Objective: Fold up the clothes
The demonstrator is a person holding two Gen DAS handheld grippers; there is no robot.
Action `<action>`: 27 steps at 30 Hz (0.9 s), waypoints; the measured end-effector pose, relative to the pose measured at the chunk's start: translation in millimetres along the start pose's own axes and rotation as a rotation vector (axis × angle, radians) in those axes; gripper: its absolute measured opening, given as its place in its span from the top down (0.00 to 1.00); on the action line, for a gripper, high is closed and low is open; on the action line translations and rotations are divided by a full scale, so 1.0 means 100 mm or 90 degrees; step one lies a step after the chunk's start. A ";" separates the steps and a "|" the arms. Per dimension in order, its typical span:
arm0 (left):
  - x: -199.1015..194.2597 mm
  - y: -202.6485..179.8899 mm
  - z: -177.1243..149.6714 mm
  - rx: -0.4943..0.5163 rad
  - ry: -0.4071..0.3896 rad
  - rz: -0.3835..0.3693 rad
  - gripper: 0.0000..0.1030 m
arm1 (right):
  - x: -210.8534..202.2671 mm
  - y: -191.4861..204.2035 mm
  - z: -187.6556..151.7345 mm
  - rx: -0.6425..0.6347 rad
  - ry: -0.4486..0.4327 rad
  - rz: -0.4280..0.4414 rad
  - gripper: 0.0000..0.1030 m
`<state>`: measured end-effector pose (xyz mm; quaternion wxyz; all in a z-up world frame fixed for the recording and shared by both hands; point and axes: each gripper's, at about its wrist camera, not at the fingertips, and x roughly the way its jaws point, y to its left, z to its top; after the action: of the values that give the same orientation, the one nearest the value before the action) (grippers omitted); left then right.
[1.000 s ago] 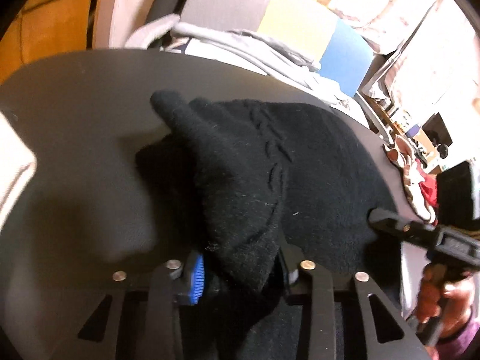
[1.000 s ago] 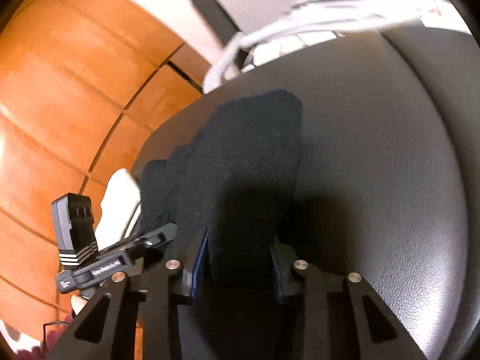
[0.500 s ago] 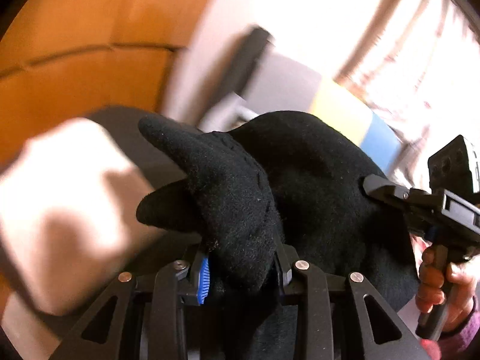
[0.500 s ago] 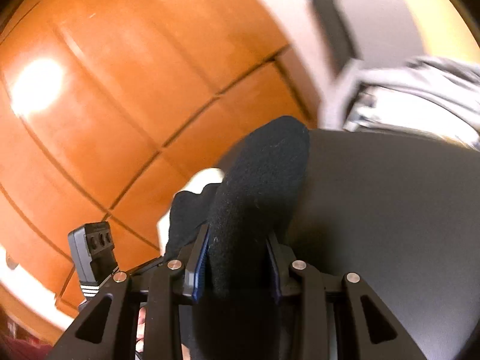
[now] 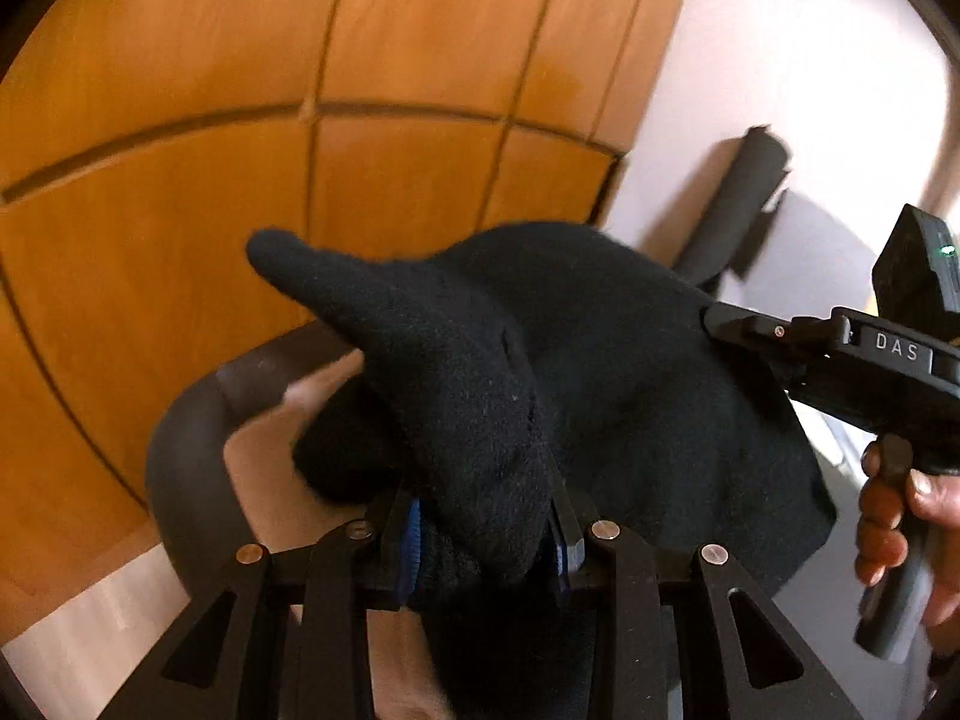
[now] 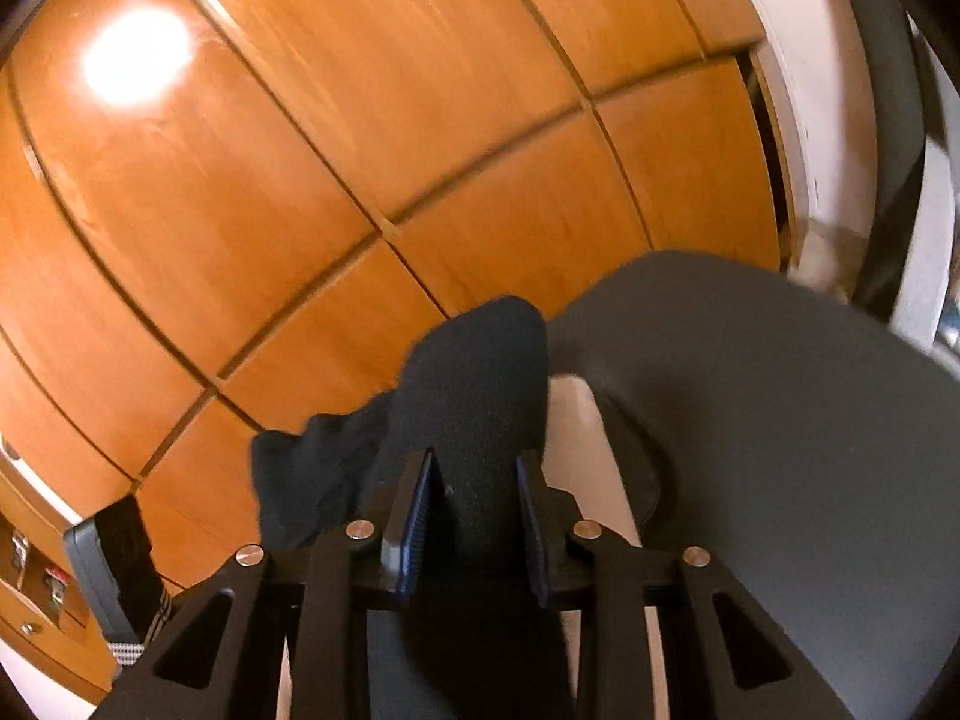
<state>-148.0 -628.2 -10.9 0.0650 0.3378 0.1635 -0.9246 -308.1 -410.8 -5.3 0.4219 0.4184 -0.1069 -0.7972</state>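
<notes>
Both claws grip one black sweater (image 5: 600, 372), lifted in front of the orange wooden panels (image 5: 300, 90). Left claw (image 5: 486, 534) is clenched on a thick fold whose tip pokes up and left. Right claw (image 6: 474, 510) pinches another bunch of the knit above the dark gray tabletop (image 6: 780, 420); a hand (image 5: 900, 516) holds its handle.

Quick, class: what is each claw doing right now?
Left claw: closed on the black sweater.
Right claw: closed on the same sweater.
</notes>
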 end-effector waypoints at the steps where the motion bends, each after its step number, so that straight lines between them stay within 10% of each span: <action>1: 0.06 0.04 -0.06 -0.001 0.005 0.003 0.65 | 0.11 -0.11 0.00 0.013 0.010 -0.015 0.74; 10: -0.36 0.03 -0.13 0.000 -0.094 0.012 0.61 | 0.05 -0.68 -0.15 0.171 0.027 0.011 0.47; 18: -0.67 -0.25 0.05 0.052 -0.180 0.014 0.55 | -0.38 0.15 0.14 -0.143 -0.072 -0.088 0.69; 23: 0.15 -0.54 0.57 0.129 -0.100 0.106 0.54 | 0.14 0.54 0.42 -0.244 -0.017 -0.123 0.69; 27: 0.72 -0.29 0.66 0.104 0.014 0.167 0.52 | 0.74 0.52 0.43 -0.266 0.137 -0.169 0.69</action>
<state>-249.5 -624.6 -2.1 0.1556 0.3706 0.0432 -0.9146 -332.2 -507.1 5.9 0.3995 0.4153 0.1612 -0.8012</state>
